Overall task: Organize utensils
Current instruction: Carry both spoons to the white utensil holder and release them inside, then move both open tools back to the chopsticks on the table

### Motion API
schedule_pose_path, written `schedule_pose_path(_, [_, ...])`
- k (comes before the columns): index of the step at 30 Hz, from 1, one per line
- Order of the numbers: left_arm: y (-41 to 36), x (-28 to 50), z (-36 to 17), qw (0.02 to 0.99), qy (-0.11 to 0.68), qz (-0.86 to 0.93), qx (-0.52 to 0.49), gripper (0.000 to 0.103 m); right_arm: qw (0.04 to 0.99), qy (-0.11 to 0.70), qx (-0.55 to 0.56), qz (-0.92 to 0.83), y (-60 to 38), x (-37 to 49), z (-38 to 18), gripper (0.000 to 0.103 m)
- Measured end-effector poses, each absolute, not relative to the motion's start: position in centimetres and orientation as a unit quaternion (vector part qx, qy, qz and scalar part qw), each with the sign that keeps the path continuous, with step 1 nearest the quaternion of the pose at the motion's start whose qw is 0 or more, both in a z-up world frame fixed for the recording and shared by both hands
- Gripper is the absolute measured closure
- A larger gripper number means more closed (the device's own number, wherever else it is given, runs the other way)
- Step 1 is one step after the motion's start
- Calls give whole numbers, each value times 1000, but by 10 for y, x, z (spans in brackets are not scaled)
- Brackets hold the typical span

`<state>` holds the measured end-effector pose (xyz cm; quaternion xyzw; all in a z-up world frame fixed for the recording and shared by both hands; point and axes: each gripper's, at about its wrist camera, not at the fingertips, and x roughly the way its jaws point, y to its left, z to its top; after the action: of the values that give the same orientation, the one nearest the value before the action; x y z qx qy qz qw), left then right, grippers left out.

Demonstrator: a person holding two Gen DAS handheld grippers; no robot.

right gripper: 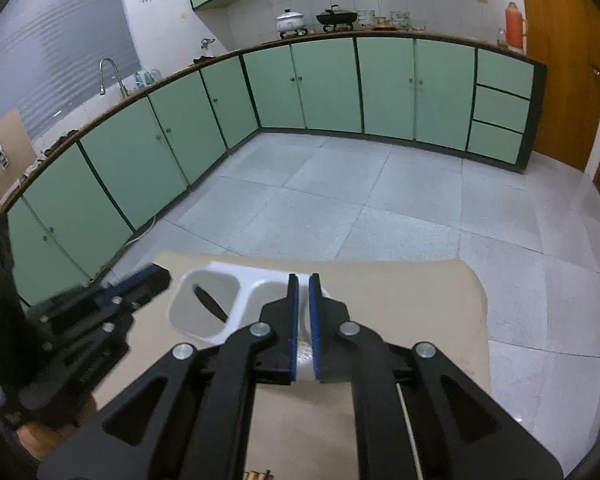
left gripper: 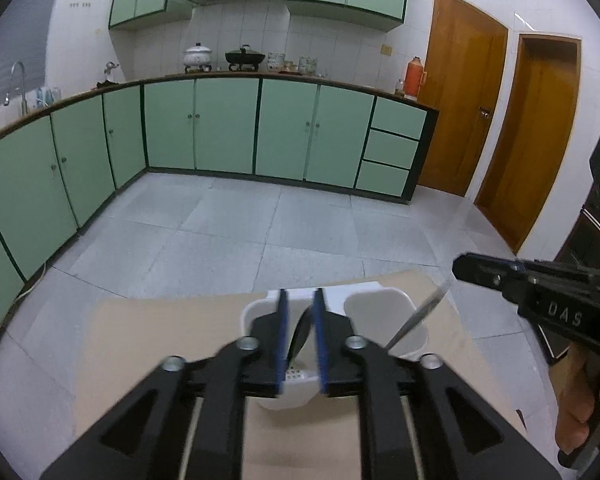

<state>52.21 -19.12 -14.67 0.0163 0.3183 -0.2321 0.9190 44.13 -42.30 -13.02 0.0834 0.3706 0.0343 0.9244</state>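
Holder: white two-compartment utensil holder (left gripper: 376, 300) stands on the tan surface (left gripper: 160, 340), near its far edge, beyond which lies the tiled floor.
Left compartment: dark utensil (right gripper: 211, 303) leans inside it, visible in the right wrist view; in the left wrist view a dark blade-like shape shows between the blue pads, over this cup.
Right compartment: slim silvery utensil (left gripper: 418, 316) slants into it, its upper end rising toward the right tongs.
Left tongs (left gripper: 300, 300): parted a little over the holder; pads do not appear to press on the dark utensil, so it seems released.
Right tongs (right gripper: 304, 280): a narrow gap shows between the pads and nothing is visible in it; whether the silvery handle is in contact I cannot tell.
Risk, tipping: holder looks light; a pad catching its rim could drag or topple it toward the edge.
Risk, snagging: lifting away while a handle lies between the pads could flick the utensil out.
Risk, collision: both tongs crowd one small holder.
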Motion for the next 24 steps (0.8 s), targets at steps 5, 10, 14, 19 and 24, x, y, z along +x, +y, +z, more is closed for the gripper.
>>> schedule_pose_path(5, [-161, 477, -118, 932, 285, -219, 35, 47, 935, 346, 75, 31, -422, 383, -124, 69])
schedule_pose_path(10, [-122, 389, -116, 941, 257, -213, 58, 16, 939, 335, 58, 40, -415, 266, -150, 69])
schedule_pose_path(14, [-94, 296, -151, 938, 263, -215, 71, 13, 937, 348, 21, 33, -385, 170, -201, 64])
schedule_pose_path(19, [-81, 211, -210, 924, 299, -223, 85, 13, 917, 393, -9, 62, -333, 96, -268, 64])
schedule_pose_path(24, [-60, 164, -240, 925, 310, -209, 59, 13, 907, 410, -26, 90, -295, 83, -299, 65])
